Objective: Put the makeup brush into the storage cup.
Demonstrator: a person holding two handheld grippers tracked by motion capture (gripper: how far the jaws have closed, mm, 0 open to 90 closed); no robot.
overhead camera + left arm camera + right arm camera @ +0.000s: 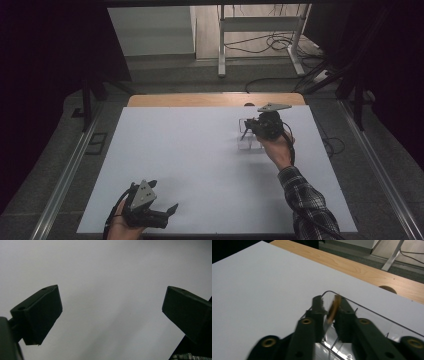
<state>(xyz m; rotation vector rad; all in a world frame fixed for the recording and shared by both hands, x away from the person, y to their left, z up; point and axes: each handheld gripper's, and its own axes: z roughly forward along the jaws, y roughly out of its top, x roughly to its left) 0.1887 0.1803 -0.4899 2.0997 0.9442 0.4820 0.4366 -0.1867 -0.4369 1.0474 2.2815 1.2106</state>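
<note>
Two grippers work over a white sheet [200, 165] on the table: the left gripper [165, 212] rests near the front edge, the right gripper [246, 129] reaches into a clear box [248, 145]. Left gripper view: jaws spread wide, holding nothing. Right gripper view: jaws nearly closed, pinching a thin, round, brownish disc [333, 308] edge-on over the box's [372, 320] compartments.

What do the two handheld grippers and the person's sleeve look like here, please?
Both the left gripper and the right gripper are black, each topped by a grey three-cornered plate. The right gripper's arms carry brass-coloured rivets, and a dark cable trails from it. The left gripper's fingertips are blocky black pads. The sleeve is dark plaid.
</note>
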